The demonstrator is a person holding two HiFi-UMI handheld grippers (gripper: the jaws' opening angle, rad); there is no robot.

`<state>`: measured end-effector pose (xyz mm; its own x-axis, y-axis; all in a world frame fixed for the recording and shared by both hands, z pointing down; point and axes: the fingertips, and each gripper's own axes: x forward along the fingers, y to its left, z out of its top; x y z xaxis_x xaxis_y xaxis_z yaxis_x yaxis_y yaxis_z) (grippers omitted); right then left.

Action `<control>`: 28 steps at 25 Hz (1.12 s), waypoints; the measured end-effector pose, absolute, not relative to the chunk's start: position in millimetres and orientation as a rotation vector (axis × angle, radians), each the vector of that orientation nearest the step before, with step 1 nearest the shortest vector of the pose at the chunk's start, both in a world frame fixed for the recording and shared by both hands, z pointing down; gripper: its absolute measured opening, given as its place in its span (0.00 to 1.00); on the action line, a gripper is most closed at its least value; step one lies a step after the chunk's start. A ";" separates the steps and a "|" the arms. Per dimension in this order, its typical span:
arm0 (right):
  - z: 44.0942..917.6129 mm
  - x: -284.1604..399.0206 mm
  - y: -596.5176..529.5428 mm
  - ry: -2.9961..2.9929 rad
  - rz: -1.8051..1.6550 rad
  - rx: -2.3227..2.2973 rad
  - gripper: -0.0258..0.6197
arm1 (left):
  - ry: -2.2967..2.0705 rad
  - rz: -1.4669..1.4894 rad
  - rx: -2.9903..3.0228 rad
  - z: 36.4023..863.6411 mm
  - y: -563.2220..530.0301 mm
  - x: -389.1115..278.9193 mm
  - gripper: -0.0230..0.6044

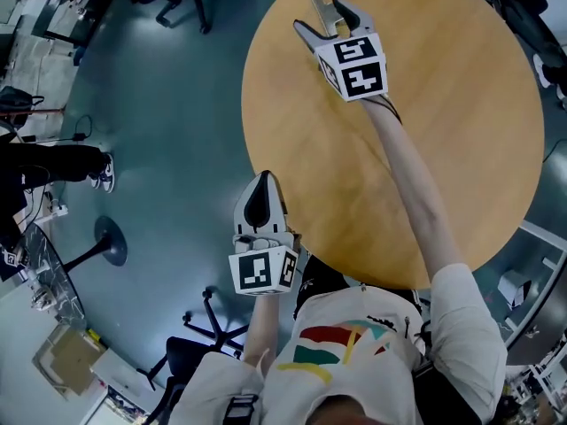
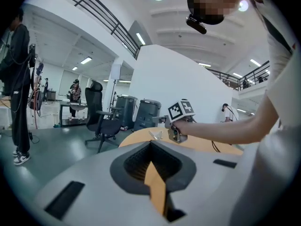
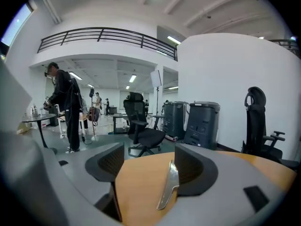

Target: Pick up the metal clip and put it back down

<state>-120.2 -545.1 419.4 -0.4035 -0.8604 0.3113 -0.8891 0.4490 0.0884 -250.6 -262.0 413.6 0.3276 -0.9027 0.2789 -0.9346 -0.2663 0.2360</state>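
Observation:
The metal clip (image 1: 321,11) lies on the far part of the round wooden table (image 1: 425,166), between the jaws of my right gripper (image 1: 324,23). In the right gripper view the clip (image 3: 169,185) is a thin shiny strip lying close along the inner face of the right-hand jaw; the right gripper (image 3: 148,161) stands wide open and neither pad presses on it. My left gripper (image 1: 260,186) hovers at the table's near-left edge, shut and holding nothing. From the left gripper view, its jaws (image 2: 153,161) point across the table toward the right gripper (image 2: 176,121) and the clip (image 2: 155,134).
A black office chair (image 1: 208,321) stands on the floor beside my left side. A person (image 3: 66,107) stands at a small table off to the left, an office chair (image 3: 141,126) and two grey bins (image 3: 193,121) sit beyond the table's far edge.

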 end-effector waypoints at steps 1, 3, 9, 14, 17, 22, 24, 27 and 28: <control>404.4 -125.3 -527.3 -2.409 0.118 1.487 0.56 | -1.627 0.108 2.266 401.7 -262.2 -246.0 0.11; 368.7 -129.0 -493.0 -2.443 0.078 1.516 0.49 | -1.617 0.073 2.308 378.0 -263.4 -237.3 0.11; 268.2 -81.3 -356.8 -2.557 -0.042 1.633 0.06 | -1.581 -0.068 2.423 311.9 -232.1 -188.3 0.11; 202.1 -35.8 -231.6 -2.622 -0.054 1.679 0.06 | -1.527 -0.146 2.540 247.1 -184.1 -136.8 0.11; 186.9 -9.3 -156.1 -2.623 -0.051 1.731 0.06 | -1.453 -0.145 2.641 222.3 -150.0 -107.8 0.11; 192.6 44.4 -56.6 -2.488 -0.133 1.827 0.06 | -1.426 -0.188 2.717 193.1 -93.0 -77.0 0.11; 193.7 65.1 -27.2 -2.471 -0.121 1.861 0.06 | -1.424 -0.180 2.742 190.7 -73.7 -60.2 0.11; 184.8 83.5 7.2 -2.480 -0.201 1.927 0.06 | -1.405 -0.173 2.761 193.8 -45.6 -39.3 0.11; 181.2 87.6 17.2 -2.485 -0.238 1.945 0.06 | -1.402 -0.175 2.766 194.8 -36.3 -33.3 0.11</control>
<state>87.6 17.2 181.2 -0.2445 -0.9633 -0.1107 -0.9668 0.2335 0.1038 -33.3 -36.3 194.8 0.5863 -0.8057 -0.0843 -0.8017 -0.5920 0.0825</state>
